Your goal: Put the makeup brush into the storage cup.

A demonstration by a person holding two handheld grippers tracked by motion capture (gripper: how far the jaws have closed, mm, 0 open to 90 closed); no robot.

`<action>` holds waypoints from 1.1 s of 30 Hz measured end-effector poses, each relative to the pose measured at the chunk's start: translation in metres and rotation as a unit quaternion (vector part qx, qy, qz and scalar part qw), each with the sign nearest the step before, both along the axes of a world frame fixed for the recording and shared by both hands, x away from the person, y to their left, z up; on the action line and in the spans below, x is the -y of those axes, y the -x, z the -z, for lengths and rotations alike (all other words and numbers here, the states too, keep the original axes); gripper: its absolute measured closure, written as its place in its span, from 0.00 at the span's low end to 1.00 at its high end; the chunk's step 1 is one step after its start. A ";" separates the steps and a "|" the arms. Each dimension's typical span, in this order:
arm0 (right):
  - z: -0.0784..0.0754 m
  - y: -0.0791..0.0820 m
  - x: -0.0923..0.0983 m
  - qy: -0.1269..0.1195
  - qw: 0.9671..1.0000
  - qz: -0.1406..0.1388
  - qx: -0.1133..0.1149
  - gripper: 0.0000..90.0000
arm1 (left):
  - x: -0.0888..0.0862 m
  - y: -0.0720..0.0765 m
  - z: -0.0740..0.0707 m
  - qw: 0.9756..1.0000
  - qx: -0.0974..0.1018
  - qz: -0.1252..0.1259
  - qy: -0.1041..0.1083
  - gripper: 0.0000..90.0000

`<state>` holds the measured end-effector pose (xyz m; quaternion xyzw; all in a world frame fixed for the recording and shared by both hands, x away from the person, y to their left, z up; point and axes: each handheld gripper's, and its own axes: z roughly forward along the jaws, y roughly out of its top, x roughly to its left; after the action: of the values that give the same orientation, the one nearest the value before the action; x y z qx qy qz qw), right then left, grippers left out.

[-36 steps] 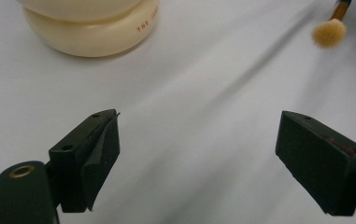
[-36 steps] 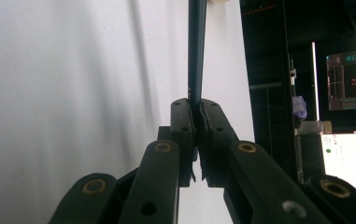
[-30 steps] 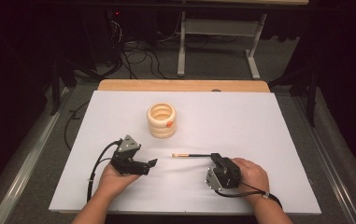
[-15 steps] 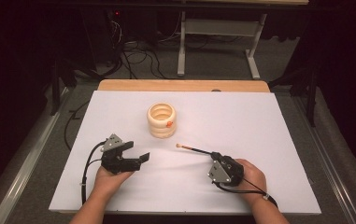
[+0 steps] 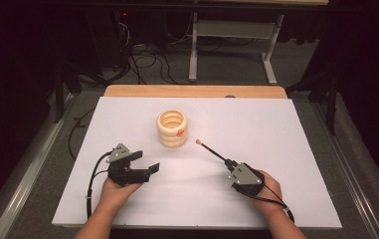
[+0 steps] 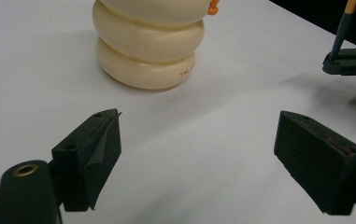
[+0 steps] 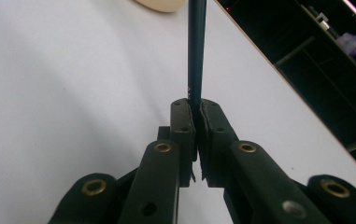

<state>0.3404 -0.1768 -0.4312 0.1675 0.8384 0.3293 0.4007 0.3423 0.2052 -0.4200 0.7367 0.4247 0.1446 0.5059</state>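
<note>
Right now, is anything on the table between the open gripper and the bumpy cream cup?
No. In the left gripper view, only bare white table lies between the left gripper and the cream cup.

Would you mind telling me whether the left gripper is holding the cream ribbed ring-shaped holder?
No, the left gripper has its jaws standing wide apart over bare white table, with the cream ribbed holder farther ahead and untouched.

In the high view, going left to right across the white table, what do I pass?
Left hand-held gripper, jaws open and empty → cream ribbed holder → slim dark stick, pale tip aimed at the holder → right hand-held gripper, shut on the stick.
</note>
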 end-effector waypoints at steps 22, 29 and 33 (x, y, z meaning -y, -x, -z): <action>-0.005 -0.009 0.014 -0.134 0.988 0.032 -0.077 0.97 | 0.001 0.000 0.002 1.000 0.001 0.000 0.005 0.18; -0.007 -0.010 0.018 -0.171 0.980 0.025 -0.100 0.97 | 0.001 0.000 0.002 1.000 -0.002 -0.002 0.006 0.19; -0.008 -0.011 0.019 -0.184 0.977 0.019 -0.105 0.97 | 0.001 0.000 0.002 1.000 -0.002 -0.001 0.005 0.19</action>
<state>0.3511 -0.1954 -0.4232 0.2882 0.7977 0.4504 0.2789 0.3425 0.2040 -0.4222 0.7340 0.4270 0.1417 0.5088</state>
